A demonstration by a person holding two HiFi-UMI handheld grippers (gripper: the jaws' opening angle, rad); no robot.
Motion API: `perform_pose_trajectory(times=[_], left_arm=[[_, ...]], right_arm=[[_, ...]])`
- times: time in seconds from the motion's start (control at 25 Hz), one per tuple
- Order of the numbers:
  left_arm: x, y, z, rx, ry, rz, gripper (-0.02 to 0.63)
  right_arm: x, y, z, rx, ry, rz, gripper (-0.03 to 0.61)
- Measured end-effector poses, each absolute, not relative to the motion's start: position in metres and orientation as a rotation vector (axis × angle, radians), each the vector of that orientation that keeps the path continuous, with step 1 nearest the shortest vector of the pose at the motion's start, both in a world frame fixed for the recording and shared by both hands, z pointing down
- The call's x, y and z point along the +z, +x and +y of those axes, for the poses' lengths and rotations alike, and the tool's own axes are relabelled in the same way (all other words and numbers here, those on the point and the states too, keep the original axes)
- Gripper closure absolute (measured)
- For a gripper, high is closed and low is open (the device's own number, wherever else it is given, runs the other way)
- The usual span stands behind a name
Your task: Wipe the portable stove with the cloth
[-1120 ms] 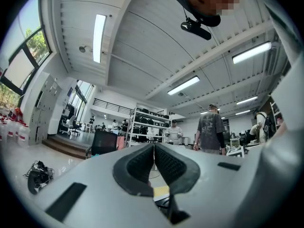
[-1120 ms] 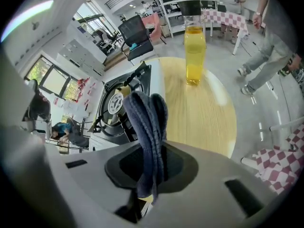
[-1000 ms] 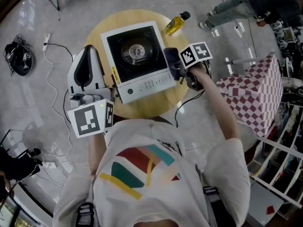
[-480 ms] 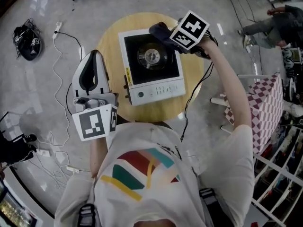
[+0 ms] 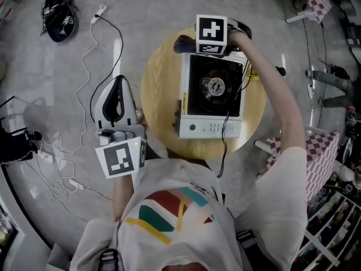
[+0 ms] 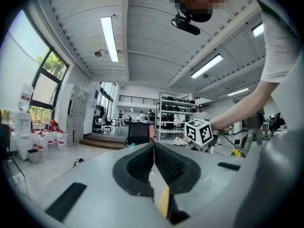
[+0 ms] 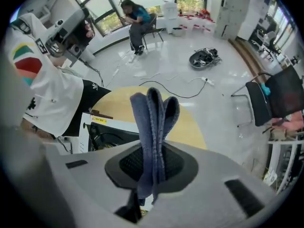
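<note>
Now right gripper (image 5: 193, 44) pinches folded blue cloth (image 7: 152, 122) at portable stove's (image 5: 210, 127) far left corner, ready to wipe; left gripper (image 6: 153, 161), jaws together, empty, parked left of round table (image 5: 161, 97).

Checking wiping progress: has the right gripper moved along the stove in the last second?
Yes. The right gripper, shut on the cloth, went from the stove's right side round to its far edge.
</note>
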State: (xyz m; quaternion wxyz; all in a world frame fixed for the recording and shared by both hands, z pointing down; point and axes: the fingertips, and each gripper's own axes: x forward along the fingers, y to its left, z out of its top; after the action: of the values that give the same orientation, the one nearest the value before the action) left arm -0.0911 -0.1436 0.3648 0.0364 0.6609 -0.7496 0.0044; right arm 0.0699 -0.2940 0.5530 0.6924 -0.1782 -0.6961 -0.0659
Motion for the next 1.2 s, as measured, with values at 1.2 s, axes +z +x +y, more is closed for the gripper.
perform_pose_trajectory(times=[1.2], left_arm=[[0.380,-0.028,-0.182,0.054,2.155,-2.180,0.607]], right_arm=[[0.586,0.211,-0.337,0.047,-0.198,-1.537,0.545]])
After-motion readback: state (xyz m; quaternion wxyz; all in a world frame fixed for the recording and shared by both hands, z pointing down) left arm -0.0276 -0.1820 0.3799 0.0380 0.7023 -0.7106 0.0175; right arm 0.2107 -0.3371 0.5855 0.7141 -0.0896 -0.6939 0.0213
